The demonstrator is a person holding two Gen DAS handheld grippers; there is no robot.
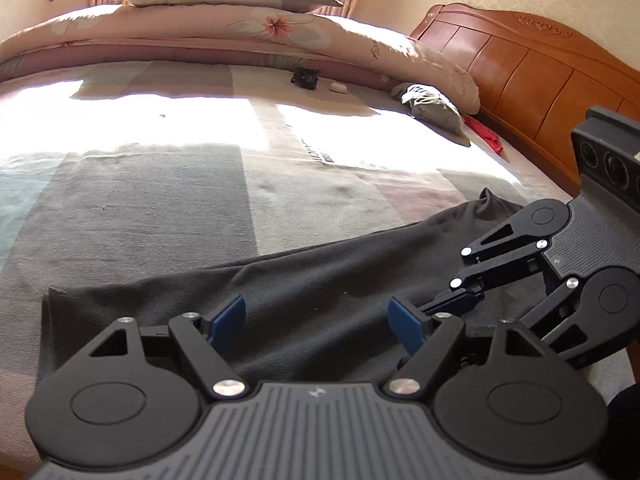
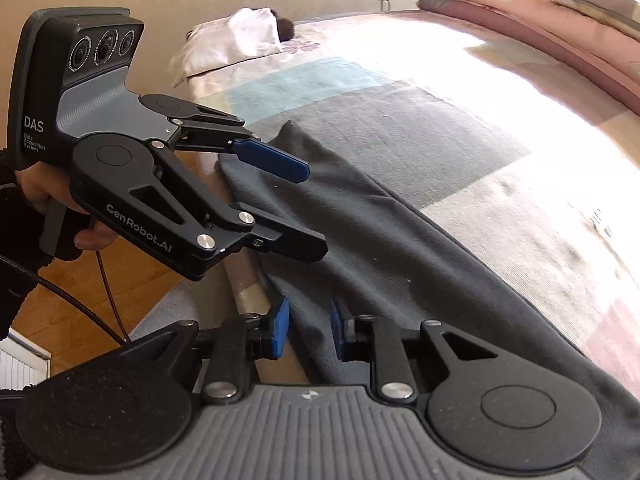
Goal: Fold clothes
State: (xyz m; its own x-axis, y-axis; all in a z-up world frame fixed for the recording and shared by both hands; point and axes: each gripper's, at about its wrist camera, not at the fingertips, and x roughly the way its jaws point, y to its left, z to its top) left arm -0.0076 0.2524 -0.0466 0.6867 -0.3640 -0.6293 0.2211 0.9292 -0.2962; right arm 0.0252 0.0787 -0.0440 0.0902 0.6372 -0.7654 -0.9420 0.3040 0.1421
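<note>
A dark grey garment [image 1: 312, 300] lies flat along the near edge of the bed [image 1: 160, 200], on its striped cover. The left gripper [image 1: 318, 322] hovers over the garment's near middle, jaws wide apart and empty. The right gripper [image 2: 308, 330] sits at the garment's near hem, jaws partly open with the cloth's edge between them, not clamped.

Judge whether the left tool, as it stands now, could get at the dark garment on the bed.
Probably yes. The left tool is open right over the dark garment, with nothing between them. The right tool, also open, sits at the garment's near edge, beside it.
</note>
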